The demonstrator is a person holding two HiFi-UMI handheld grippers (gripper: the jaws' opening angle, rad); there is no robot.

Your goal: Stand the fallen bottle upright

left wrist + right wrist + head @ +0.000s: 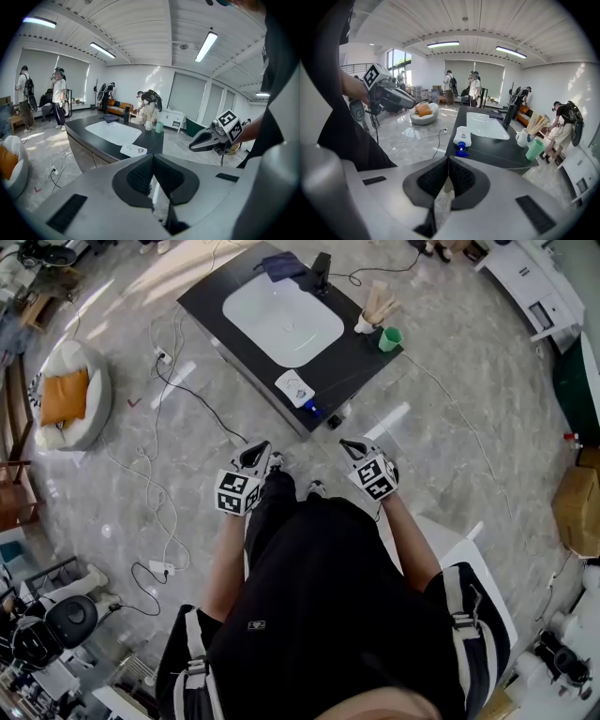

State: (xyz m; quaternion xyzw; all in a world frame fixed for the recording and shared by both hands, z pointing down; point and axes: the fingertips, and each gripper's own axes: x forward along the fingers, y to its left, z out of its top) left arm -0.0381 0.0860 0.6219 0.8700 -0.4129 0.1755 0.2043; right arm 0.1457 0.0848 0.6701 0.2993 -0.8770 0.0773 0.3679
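Across the floor [450, 427] from the person [328, 596] stands the big black tabletop [352, 357] with a white sink [281, 320]. Both the left claw [255, 454] and the right claw [353, 447] are pressed together, empty, and well away from it. The white plastic bottle with a blue cap [297, 388] lies flat near the tabletop's front corner, so the job looks unstarted: step closer, spread a claw, grab it.
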